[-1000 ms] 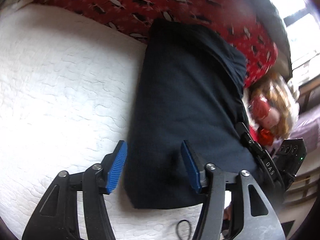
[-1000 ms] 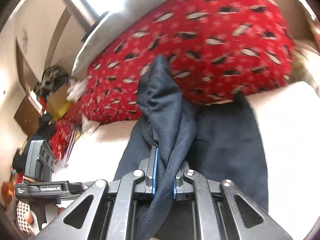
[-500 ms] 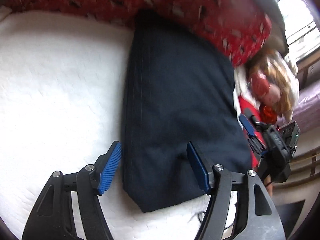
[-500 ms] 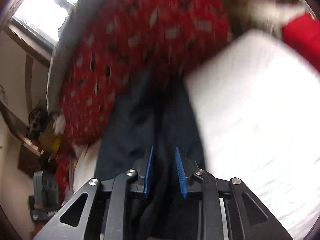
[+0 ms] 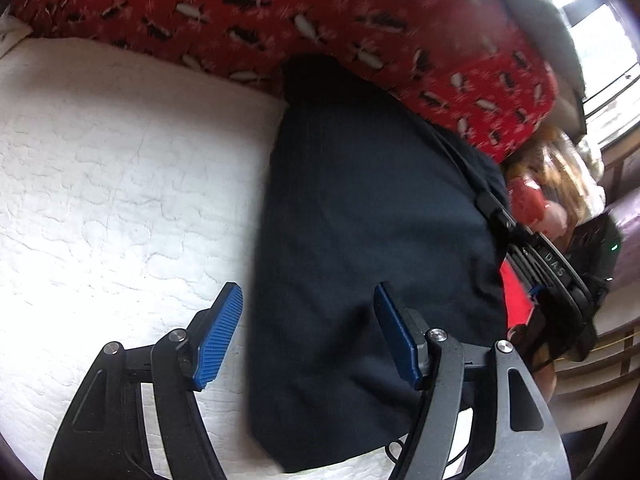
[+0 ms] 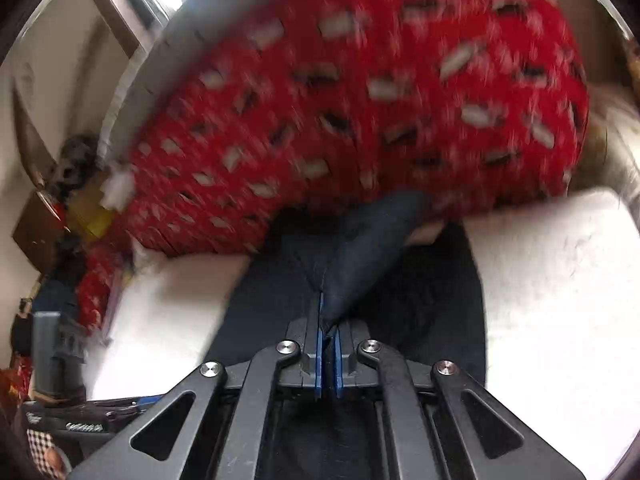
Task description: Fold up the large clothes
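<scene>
A dark navy garment (image 5: 372, 240) lies folded lengthwise on the white quilted bed (image 5: 120, 180), its far end against a red patterned blanket (image 5: 320, 12). My left gripper (image 5: 308, 336) hovers open over the garment's near left edge, blue pads (image 5: 220, 336) apart and touching nothing. In the right wrist view my right gripper (image 6: 328, 316) is shut on a small raised fold of the garment (image 6: 372, 240), which stands up from the pads toward the blanket. The right gripper's black frame (image 5: 552, 264) shows along the garment's right edge in the left wrist view.
The red blanket (image 6: 360, 100) is heaped across the far side of the bed (image 6: 560, 280). A doll with blond hair (image 5: 536, 200) lies off the bed's right side. A window (image 5: 600, 40) is beyond it. Boxes and clutter (image 6: 80, 200) fill the floor at the left.
The right gripper let go of a thick bunch of cloth, opened, shifted, and shut again on a smaller fold. The left jaws spread wider. The garment's top layer now lies flatter.
</scene>
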Available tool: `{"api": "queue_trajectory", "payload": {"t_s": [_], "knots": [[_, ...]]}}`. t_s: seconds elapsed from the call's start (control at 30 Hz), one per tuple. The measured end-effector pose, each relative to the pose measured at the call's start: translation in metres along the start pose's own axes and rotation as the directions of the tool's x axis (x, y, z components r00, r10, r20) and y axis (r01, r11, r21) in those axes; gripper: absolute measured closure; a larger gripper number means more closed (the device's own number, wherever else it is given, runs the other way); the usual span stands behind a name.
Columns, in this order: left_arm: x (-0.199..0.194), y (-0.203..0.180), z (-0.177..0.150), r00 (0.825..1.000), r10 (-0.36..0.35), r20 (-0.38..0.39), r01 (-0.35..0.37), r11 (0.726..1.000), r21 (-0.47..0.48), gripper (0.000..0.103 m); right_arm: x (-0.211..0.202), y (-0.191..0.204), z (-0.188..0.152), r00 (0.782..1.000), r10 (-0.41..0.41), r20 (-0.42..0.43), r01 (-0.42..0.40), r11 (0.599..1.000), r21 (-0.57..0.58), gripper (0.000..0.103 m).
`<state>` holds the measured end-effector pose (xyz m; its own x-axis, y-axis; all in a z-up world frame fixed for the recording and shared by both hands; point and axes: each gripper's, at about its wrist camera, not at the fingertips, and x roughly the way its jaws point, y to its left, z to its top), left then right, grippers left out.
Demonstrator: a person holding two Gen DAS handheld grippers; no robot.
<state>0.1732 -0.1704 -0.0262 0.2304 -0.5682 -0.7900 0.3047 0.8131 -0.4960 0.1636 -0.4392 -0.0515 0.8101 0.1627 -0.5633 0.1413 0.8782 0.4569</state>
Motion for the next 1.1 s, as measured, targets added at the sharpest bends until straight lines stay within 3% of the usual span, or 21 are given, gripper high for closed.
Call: {"api": "queue_trajectory", "payload": {"t_s": [0.1,0.17,0.27,0.43,0.47,0.53,0.63,0.67,0.7,0.73,0.77,0.83,0.9,1.03,1.1], "knots": [[0.015,0.000,0.000,0.999,0.023,-0.025,-0.023,1.000,-0.002,0.033,-0.009,-0.031,-0.005,0.999,-0.021,0.039,0.017,0.995,0.101,0.101],[0.034,0.000,-0.003,0.997,0.025,-0.079,-0.026,1.000,-0.011,0.032,0.007,-0.065,-0.017,0.997,-0.071,-0.022,0.074,0.979,0.189,0.101],[0.041,-0.004,-0.009,0.994,0.074,-0.081,-0.074,0.997,-0.001,0.030,0.032,-0.085,-0.031,0.989,-0.104,-0.110,0.126,0.966,0.226,0.098],[0.029,-0.004,-0.012,0.992,0.105,-0.066,-0.104,0.994,0.012,0.030,-0.002,-0.088,-0.037,0.999,-0.012,-0.034,0.023,0.931,0.364,0.074],[0.029,-0.003,-0.014,0.992,0.109,-0.064,-0.109,0.994,0.013,0.030,-0.013,-0.087,-0.040,1.000,0.014,-0.022,-0.005,0.926,0.377,0.068],[0.028,-0.003,-0.017,0.992,0.113,-0.063,-0.113,0.994,0.012,0.030,-0.035,-0.083,-0.054,0.998,0.067,-0.007,-0.059,0.915,0.398,0.048],[0.024,-0.003,-0.025,0.990,0.131,-0.058,-0.130,0.991,0.015,0.030,-0.052,-0.075,-0.078,0.994,0.113,-0.015,-0.099,0.918,0.384,0.038],[0.022,-0.005,-0.029,0.989,0.135,-0.056,-0.134,0.991,0.021,0.030,-0.053,-0.072,-0.086,0.992,0.121,-0.043,-0.096,0.922,0.374,0.038],[0.022,-0.007,-0.030,0.988,0.148,-0.051,-0.146,0.989,0.032,0.030,-0.050,-0.066,-0.095,0.987,0.131,-0.091,-0.091,0.930,0.356,0.045],[0.021,-0.010,-0.032,0.985,0.167,-0.044,-0.165,0.985,0.047,0.030,-0.049,-0.060,-0.099,0.984,0.132,-0.123,-0.085,0.942,0.325,0.081],[0.021,-0.013,-0.036,0.981,0.191,-0.038,-0.188,0.980,0.067,0.030,-0.053,-0.050,-0.101,0.985,0.120,-0.125,-0.084,0.962,0.260,0.092],[0.023,-0.016,-0.040,0.980,0.195,-0.038,-0.191,0.978,0.088,0.023,-0.069,-0.038,-0.097,0.994,0.085,-0.063,-0.074,0.984,0.163,0.094],[0.027,-0.019,-0.044,0.979,0.198,-0.044,-0.194,0.977,0.093,0.020,-0.079,-0.041,-0.095,0.998,0.059,0.003,-0.059,0.985,0.160,0.095],[0.034,-0.024,-0.047,0.975,0.213,-0.058,-0.207,0.973,0.107,0.020,-0.046,-0.072,-0.111,0.996,0.007,-0.091,0.014,0.975,0.223,0.095],[0.033,-0.027,-0.048,0.973,0.226,-0.046,-0.219,0.968,0.120,0.020,-0.044,-0.075,-0.113,0.997,0.018,-0.077,0.001,0.969,0.246,0.094]]}}
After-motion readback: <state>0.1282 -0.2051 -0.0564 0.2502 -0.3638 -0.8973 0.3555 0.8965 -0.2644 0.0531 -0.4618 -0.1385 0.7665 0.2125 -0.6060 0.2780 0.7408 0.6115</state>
